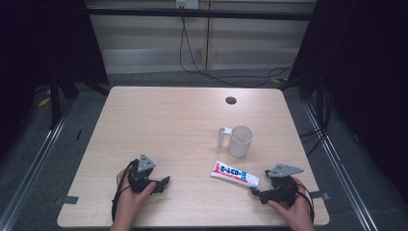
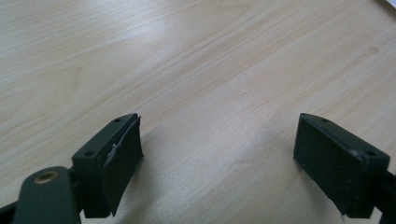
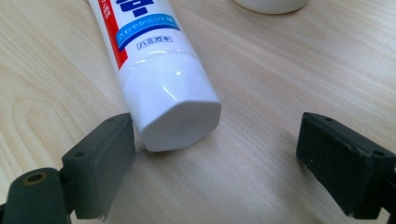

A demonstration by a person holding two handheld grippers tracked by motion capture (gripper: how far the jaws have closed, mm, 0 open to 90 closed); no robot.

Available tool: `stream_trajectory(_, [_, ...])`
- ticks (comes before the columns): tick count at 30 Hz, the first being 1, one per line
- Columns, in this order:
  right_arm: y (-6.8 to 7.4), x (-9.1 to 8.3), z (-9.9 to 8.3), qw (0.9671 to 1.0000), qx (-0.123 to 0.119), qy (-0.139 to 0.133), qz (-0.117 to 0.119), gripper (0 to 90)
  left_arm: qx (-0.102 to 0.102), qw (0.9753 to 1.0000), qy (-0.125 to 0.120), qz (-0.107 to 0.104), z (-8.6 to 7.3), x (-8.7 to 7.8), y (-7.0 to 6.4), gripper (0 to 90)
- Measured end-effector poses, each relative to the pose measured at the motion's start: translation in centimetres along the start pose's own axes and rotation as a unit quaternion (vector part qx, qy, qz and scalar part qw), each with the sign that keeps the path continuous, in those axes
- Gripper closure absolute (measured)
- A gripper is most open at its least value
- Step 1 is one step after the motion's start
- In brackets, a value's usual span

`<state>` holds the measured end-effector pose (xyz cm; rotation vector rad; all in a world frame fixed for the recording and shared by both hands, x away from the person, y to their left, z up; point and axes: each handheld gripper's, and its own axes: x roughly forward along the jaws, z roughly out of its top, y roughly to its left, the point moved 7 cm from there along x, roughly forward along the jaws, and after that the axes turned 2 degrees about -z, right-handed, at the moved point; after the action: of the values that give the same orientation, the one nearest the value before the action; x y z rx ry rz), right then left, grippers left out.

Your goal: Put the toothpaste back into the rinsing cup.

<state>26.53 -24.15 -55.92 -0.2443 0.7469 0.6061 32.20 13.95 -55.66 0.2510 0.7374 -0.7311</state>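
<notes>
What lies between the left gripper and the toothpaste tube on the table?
Nothing: in the high view, bare wooden table runs from the left gripper to the toothpaste tube. The left gripper view shows bare wood too.

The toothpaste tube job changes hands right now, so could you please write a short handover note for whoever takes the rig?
Right gripper: open, jaws either side of the white cap of the white, blue and red toothpaste tube, which lies flat on the light wooden table; the left jaw looks about touching the cap.
Left gripper: open, nothing between its jaws, low over bare table.
White handled plastic cup: upright, just beyond the tube.
Done: approach to the tube.
Left: close on it, lift it, probably put it into the cup.
</notes>
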Motion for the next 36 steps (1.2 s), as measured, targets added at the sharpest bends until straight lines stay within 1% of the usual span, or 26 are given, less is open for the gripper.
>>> stream_trajectory(2, [0.0,0.0,0.1,1.0,0.0,0.006,0.0,11.3,0.001,1.0,0.0,0.0,0.0,0.0,0.0,15.3])
stream_trajectory(4, [0.0,0.0,0.2,0.9998,0.005,0.019,0.001,12.0,0.0,1.0,0.0,0.0,0.0,0.0,0.0,15.3])
stream_trajectory(6, [0.0,0.0,0.4,0.9995,-0.002,0.031,0.008,13.5,-0.001,1.0,0.0,0.0,0.0,0.0,0.0,15.3])
stream_trajectory(7, [0.0,0.0,0.4,0.9995,-0.002,0.031,0.008,13.5,-0.001,1.0,0.0,0.0,0.0,0.0,0.0,15.3])
stream_trajectory(8, [0.1,-0.1,0.6,0.9986,-0.004,0.046,0.026,13.8,-0.001,1.0,0.0,0.0,0.0,0.0,0.0,15.3])
stream_trajectory(9, [0.1,-0.2,0.7,0.9979,-0.006,0.055,0.032,14.5,0.0,1.0,0.001,0.0,0.0,0.0,0.0,15.4])
stream_trajectory(10, [0.1,-0.3,0.8,0.9973,-0.01,0.065,0.034,14.6,0.0,1.0,0.001,0.0,0.0,0.0,0.0,15.3])
stream_trajectory(11, [0.1,-0.3,0.8,0.9973,-0.01,0.065,0.034,14.6,0.0,1.0,0.001,0.0,0.0,0.0,0.0,15.4])
stream_trajectory(12, [0.2,-0.4,1.0,0.9962,-0.023,0.077,0.036,15.1,0.0,1.0,0.001,0.0,0.0,0.0,0.0,15.3])
stream_trajectory(13, [0.2,-0.4,1.0,0.9962,-0.023,0.077,0.036,15.1,0.0,1.0,0.001,0.0,0.0,0.0,0.0,15.4])
stream_trajectory(14, [0.4,-0.6,1.3,0.9951,-0.036,0.084,0.04,15.8,-0.001,1.0,0.0,0.0,0.0,0.0,0.0,15.3])
stream_trajectory(15, [0.5,-0.7,1.5,0.9946,-0.038,0.086,0.043,16.1,0.0,1.0,0.001,0.0,0.0,0.0,0.0,15.3])
stream_trajectory(18, [0.6,-0.8,1.9,0.992,-0.049,0.106,0.049,16.1,0.0,1.0,0.001,0.0,0.0,0.0,0.0,15.3])
stream_trajectory(19, [0.5,-0.7,2.1,0.9917,-0.056,0.105,0.049,16.1,0.0,1.0,0.001,0.0,0.0,0.0,0.0,15.3])
stream_trajectory(20, [0.6,-0.8,2.3,0.991,-0.058,0.108,0.054,16.1,-0.001,1.0,0.0,0.0,0.0,0.0,0.0,15.3])
stream_trajectory(21, [0.6,-0.8,2.3,0.991,-0.058,0.108,0.054,16.1,-0.001,1.0,0.0,0.0,0.0,0.0,0.0,15.3])
stream_trajectory(22, [0.7,-0.7,2.7,0.9894,-0.061,0.116,0.062,16.4,0.0,1.0,0.001,0.0,0.0,0.0,0.0,15.3])
stream_trajectory(23, [0.8,-0.7,2.9,0.9884,-0.068,0.121,0.063,16.4,-0.001,1.0,0.0,0.0,0.0,0.0,0.0,15.3])
stream_trajectory(25, [0.9,-0.8,3.3,0.9873,-0.072,0.126,0.064,16.4,0.0,1.0,0.001,0.0,0.0,0.0,0.0,15.3])
stream_trajectory(28, [1.2,-0.7,4.0,0.9857,-0.074,0.132,0.073,17.0,0.0,1.0,0.001,0.0,0.0,0.0,0.0,15.3])
stream_trajectory(32, [1.6,-0.3,4.8,0.9824,-0.087,0.149,0.072,17.5,-0.001,1.0,0.0,0.0,0.0,0.0,0.0,15.3])
stream_trajectory(36, [2.3,0.2,5.7,0.9795,-0.101,0.157,0.074,17.7,-0.001,1.0,0.0,0.0,0.0,0.0,0.0,15.4])
